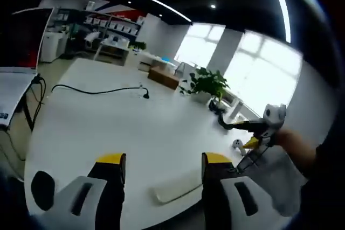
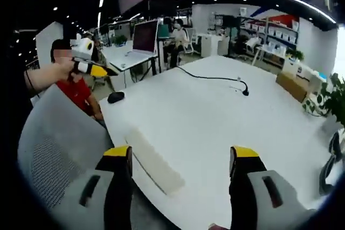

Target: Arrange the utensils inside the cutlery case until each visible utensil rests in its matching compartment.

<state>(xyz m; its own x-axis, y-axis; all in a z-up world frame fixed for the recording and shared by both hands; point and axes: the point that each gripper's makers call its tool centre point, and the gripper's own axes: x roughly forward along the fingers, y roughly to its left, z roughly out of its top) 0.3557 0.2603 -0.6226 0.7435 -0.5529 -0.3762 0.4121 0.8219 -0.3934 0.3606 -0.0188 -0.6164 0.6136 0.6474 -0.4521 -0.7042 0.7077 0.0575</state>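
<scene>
- Left gripper (image 1: 163,166): jaws wide apart, nothing between them, held above the near edge of the white table (image 1: 108,127).
- Right gripper (image 2: 181,160): jaws likewise spread, empty, hovering over the near table edge in the right gripper view.
- Pale, long, flat cutlery case (image 1: 177,187) lying at the near edge of the table, just beyond the left gripper's tips; in the right gripper view seen as a cream strip (image 2: 153,160) along the near-left edge.
- Cannot tell any compartments or utensils in the case; too blurred and too flat an angle.
- No utensil held, none seen loose on the table top.
- Farther off: a black cable (image 1: 99,91) trailing across the far part of the table, a potted plant (image 1: 207,84) at the far right, a grey mesh chair (image 2: 48,149) at the near left.
- Judgement: sorting apparently not started; every placement seemingly left to do, beginning with bringing the case closer into view and finding the utensils.
</scene>
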